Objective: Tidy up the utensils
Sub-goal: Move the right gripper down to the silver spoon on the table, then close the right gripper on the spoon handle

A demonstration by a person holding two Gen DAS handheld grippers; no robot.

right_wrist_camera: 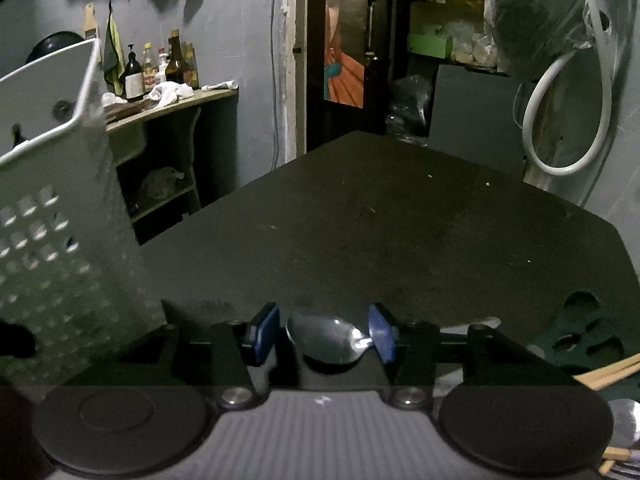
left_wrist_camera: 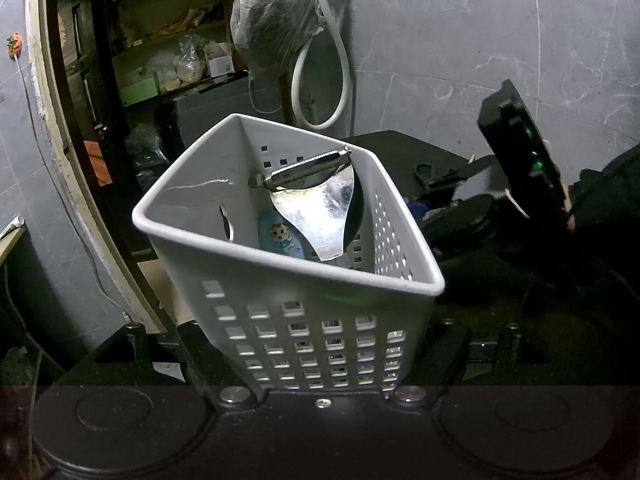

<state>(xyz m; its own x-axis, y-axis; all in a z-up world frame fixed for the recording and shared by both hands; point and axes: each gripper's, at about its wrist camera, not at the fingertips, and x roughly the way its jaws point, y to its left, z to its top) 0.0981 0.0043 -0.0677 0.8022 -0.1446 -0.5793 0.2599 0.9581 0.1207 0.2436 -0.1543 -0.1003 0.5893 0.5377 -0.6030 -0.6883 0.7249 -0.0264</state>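
My left gripper (left_wrist_camera: 320,360) is shut on a white perforated basket (left_wrist_camera: 280,272), holding it tilted above the dark table. Inside the basket lie a shiny metal peeler (left_wrist_camera: 316,200) and a small blue utensil with a cartoon picture (left_wrist_camera: 282,236). The basket also shows blurred at the left of the right wrist view (right_wrist_camera: 52,200). My right gripper (right_wrist_camera: 320,336) is open, its blue fingertips (right_wrist_camera: 264,332) either side of a metal spoon bowl (right_wrist_camera: 328,340) that lies between them on the table; the right pad touches the spoon's neck.
The dark table (right_wrist_camera: 400,232) stretches ahead. Black scissors (right_wrist_camera: 580,336), wooden chopsticks (right_wrist_camera: 608,372) and another spoon (right_wrist_camera: 624,420) lie at its right. A white hose (right_wrist_camera: 568,120) and a plastic bag (left_wrist_camera: 276,28) hang on the wall. A shelf with bottles (right_wrist_camera: 160,72) stands left.
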